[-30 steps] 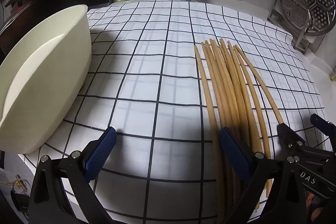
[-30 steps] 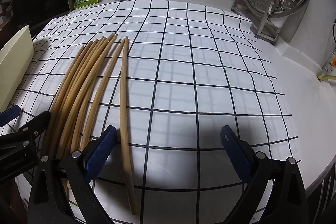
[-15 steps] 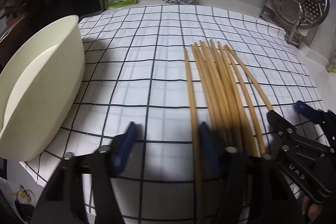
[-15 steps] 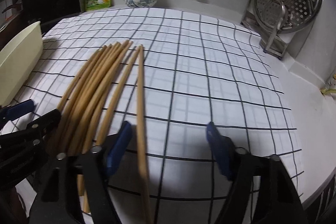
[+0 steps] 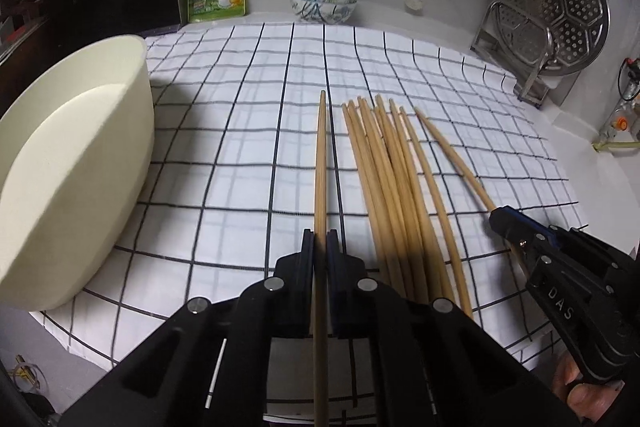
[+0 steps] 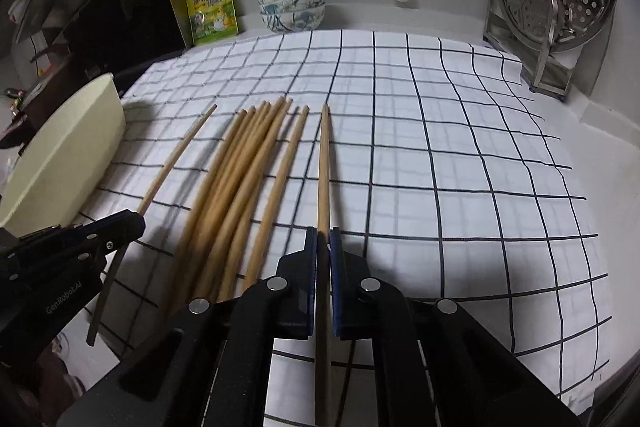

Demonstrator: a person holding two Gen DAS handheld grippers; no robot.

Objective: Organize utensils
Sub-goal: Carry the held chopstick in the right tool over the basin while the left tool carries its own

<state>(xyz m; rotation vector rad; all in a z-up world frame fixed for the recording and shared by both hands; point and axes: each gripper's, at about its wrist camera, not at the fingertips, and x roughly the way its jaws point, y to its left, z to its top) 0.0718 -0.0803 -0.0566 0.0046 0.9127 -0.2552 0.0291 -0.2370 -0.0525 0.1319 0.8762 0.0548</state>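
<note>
I am pinching one chopstick [image 5: 320,163] in my left tongs [image 5: 320,247] and another chopstick [image 6: 323,167] in my right tongs [image 6: 323,247], separating them from the pile [image 5: 384,179] toward the tub [image 5: 72,163] at nine o'clock.

Two wrist fisheyes look steeply down along their own jaws, close over the checked worktop [image 5: 256,147]; both share the chopstick row [image 5: 392,187] (left view from its left flank) and stacked bowls [image 6: 290,7].

Black claw [image 5: 320,243] with blue pads, silver screws, white lettering.

Left claw [image 5: 320,243], right claw [image 6: 323,241]: both clamped, angled downward.
</note>
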